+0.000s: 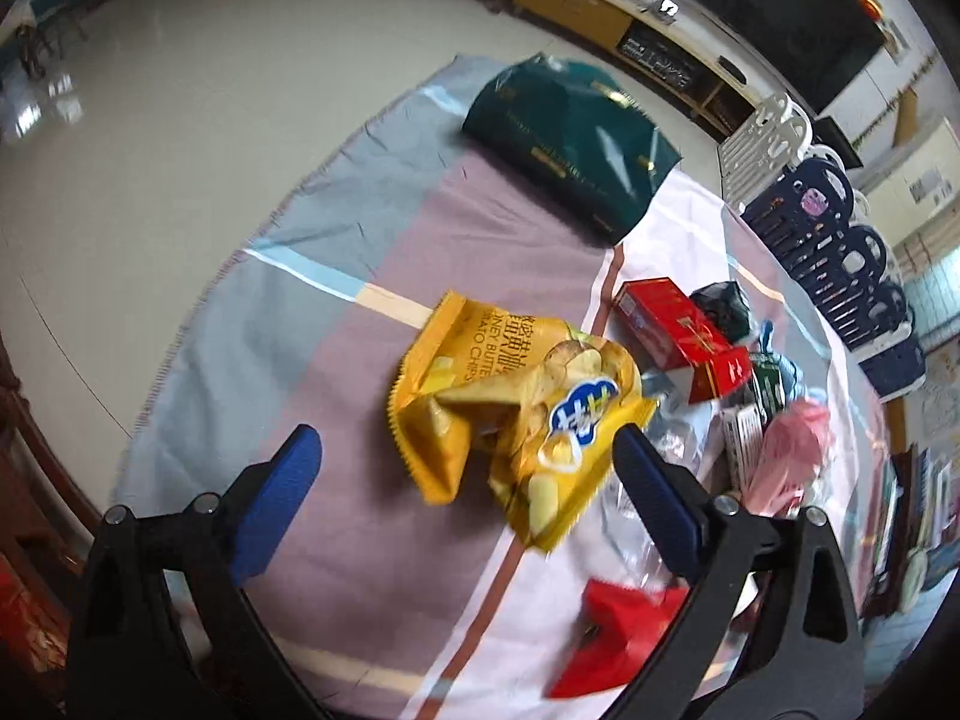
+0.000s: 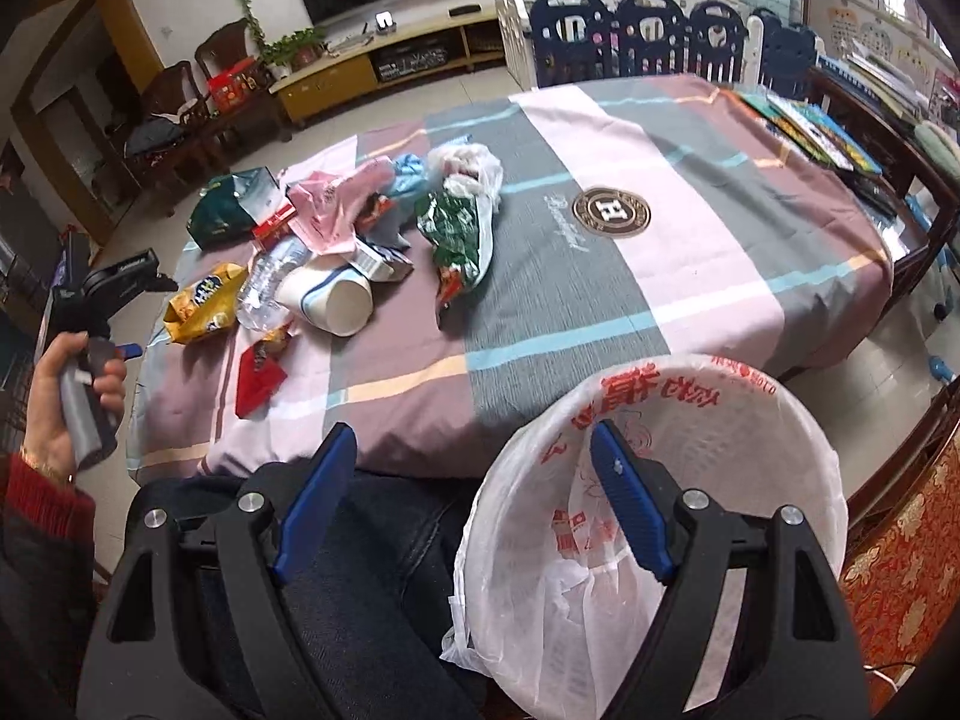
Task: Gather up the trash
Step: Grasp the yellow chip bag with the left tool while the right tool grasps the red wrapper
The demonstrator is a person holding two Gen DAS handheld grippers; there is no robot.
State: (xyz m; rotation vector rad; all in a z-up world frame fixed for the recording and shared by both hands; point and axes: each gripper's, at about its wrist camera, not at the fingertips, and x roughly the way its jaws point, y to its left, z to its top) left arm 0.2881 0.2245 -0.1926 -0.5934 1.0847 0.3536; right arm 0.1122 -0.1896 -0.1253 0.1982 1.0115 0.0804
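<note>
My left gripper [image 1: 471, 483] hangs open just above a crumpled yellow chip bag [image 1: 510, 402] on the striped tablecloth [image 1: 336, 324]; its right pad [image 1: 654, 498] is at the bag's edge, and nothing is gripped. More trash lies beside the bag: a red box [image 1: 678, 330], a pink bag [image 1: 786, 456], a red packet [image 1: 624, 624] and a clear bottle [image 1: 648, 540]. My right gripper [image 2: 474, 498] is open near the table's front edge. Its right finger sits over a bin lined with a white plastic bag [image 2: 690, 420], its left finger over a person's lap.
A paper cup [image 2: 330, 300], a green wrapper [image 2: 456, 240] and a dark green bag [image 2: 231, 210] also lie in the pile. Books [image 2: 816, 126] line the table's right edge. A playpen fence [image 2: 648, 36] stands behind and a red patterned chair [image 2: 900, 570] beside the bin.
</note>
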